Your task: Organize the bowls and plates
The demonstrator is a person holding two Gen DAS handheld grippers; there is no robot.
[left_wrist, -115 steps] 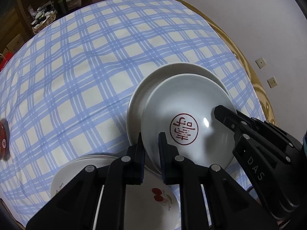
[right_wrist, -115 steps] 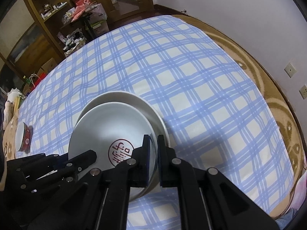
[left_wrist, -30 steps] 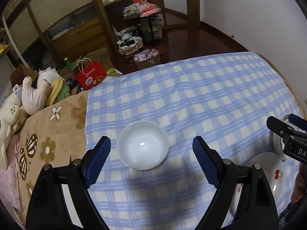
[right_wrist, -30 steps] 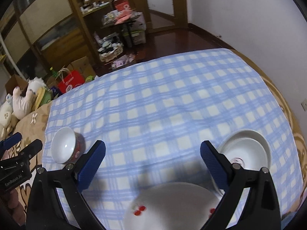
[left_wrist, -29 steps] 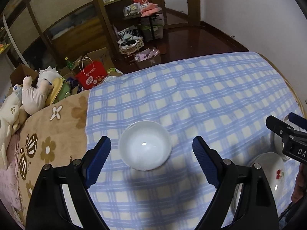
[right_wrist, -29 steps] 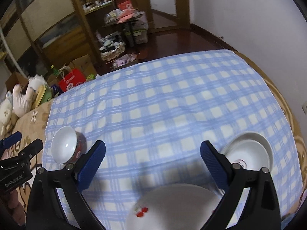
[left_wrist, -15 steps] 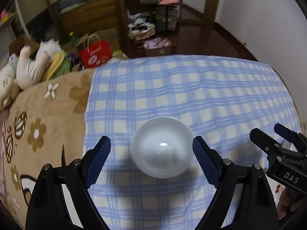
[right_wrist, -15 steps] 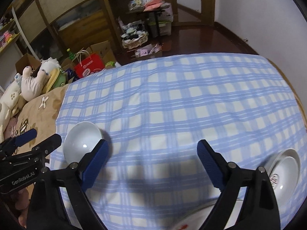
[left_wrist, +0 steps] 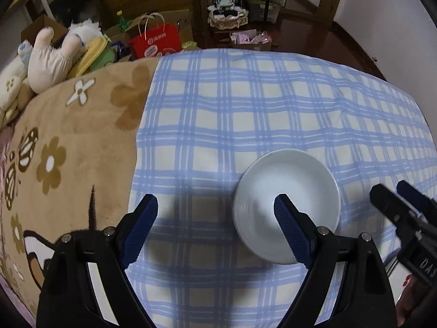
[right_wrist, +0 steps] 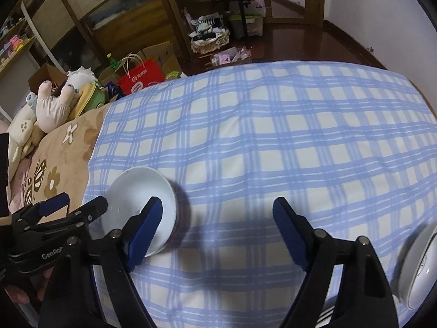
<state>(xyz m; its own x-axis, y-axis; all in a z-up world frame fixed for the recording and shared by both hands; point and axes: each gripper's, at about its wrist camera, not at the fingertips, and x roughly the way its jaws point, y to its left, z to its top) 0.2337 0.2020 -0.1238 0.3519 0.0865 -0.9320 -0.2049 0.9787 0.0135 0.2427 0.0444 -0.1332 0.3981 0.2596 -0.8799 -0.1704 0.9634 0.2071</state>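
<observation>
A white bowl (left_wrist: 286, 199) with a red band on its outside stands upright on the blue checked cloth (left_wrist: 245, 125) near its left edge. It also shows in the right wrist view (right_wrist: 139, 199). My left gripper (left_wrist: 215, 218) is open and empty; its right finger reaches over the bowl's inside, its left finger is over the cloth. My right gripper (right_wrist: 217, 218) is open and empty, its left finger over the bowl's near rim. A stack of white plates (right_wrist: 422, 265) lies at the far right edge.
A brown flowered blanket (left_wrist: 68, 142) lies left of the cloth. Stuffed toys (left_wrist: 52, 57) sit at its far end. Beyond the surface's far edge are a red bag (left_wrist: 155, 41), boxes and wooden shelves (right_wrist: 114, 22). The other gripper (left_wrist: 404, 218) shows at the right.
Both grippers have swung left and come closer to the bowl. The bowl has slid from between my left fingers to under the right one. The plates have dropped almost out of view.
</observation>
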